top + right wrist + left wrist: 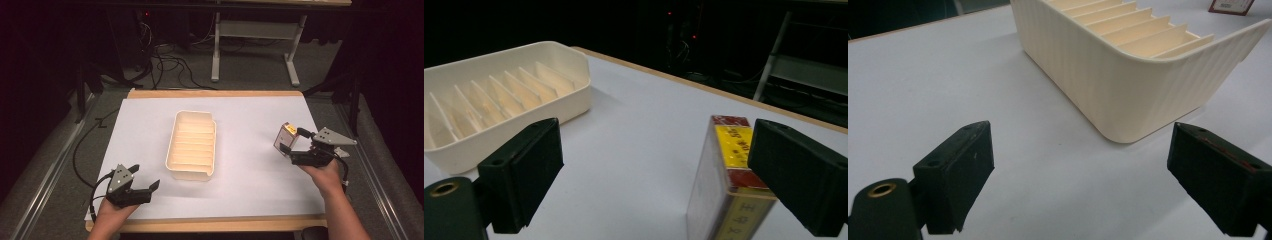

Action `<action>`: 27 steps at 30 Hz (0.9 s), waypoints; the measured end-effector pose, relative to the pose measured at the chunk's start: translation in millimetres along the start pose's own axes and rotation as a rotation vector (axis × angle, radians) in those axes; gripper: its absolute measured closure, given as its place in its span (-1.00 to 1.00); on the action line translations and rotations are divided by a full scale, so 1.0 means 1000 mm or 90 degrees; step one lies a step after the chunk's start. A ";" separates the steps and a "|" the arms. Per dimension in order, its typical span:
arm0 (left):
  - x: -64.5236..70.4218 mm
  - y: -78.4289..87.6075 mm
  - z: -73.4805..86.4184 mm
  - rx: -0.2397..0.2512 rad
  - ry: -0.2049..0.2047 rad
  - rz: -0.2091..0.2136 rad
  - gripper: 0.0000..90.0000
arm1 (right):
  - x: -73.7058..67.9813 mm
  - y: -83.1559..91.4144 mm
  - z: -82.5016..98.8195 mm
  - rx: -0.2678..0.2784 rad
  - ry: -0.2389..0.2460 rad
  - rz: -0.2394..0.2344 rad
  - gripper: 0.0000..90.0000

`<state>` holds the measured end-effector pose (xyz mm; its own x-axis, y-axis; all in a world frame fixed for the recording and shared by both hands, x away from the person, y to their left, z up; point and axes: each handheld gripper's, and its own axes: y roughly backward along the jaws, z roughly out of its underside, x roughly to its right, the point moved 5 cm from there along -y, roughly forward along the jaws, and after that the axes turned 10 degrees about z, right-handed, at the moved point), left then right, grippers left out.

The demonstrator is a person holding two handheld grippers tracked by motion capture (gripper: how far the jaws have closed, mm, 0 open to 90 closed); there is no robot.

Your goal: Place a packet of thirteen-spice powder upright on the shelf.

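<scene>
A cream tray [190, 173] with several dividers sits in the middle of the white sheet. It is empty in the high view. My left gripper [146, 176] rests at the near left, open, with nothing between its jaws; in the left gripper view [1083, 150] the tray's corner [1108, 75] lies just ahead. My right gripper [296, 146] stands open at the right side. A small clear-cased box [286, 138] with red and yellow labels stands on its edge between the jaws. In the right gripper view the box [729, 165] sits close against the right-hand jaw, far from the other.
The white sheet [250, 170] covers a wooden table, with bare room on both sides of the tray [574, 100]. Beyond the far edge are the floor, loose cables [170, 62] and a desk frame [255, 30]. The surroundings are dark.
</scene>
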<state>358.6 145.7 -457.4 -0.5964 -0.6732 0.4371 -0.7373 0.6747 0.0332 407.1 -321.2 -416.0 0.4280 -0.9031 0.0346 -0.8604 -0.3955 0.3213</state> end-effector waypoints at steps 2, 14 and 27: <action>0.000 0.000 0.000 0.000 0.000 0.000 -0.73 | 0.005 0.000 0.000 0.000 -0.008 0.006 -0.83; 0.000 0.000 0.000 0.000 -0.001 0.001 -0.73 | 0.020 -0.005 0.006 -0.013 -0.011 0.046 -0.90; 0.000 0.000 0.001 -0.003 -0.002 0.001 -0.73 | 0.029 -0.017 0.017 -0.033 -0.033 0.054 -0.81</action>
<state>358.4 145.2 -457.9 -0.5988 -0.6732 0.4339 -0.7351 0.6770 0.0360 429.2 -343.1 -436.6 0.3388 -0.9407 0.0149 -0.8767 -0.3099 0.3679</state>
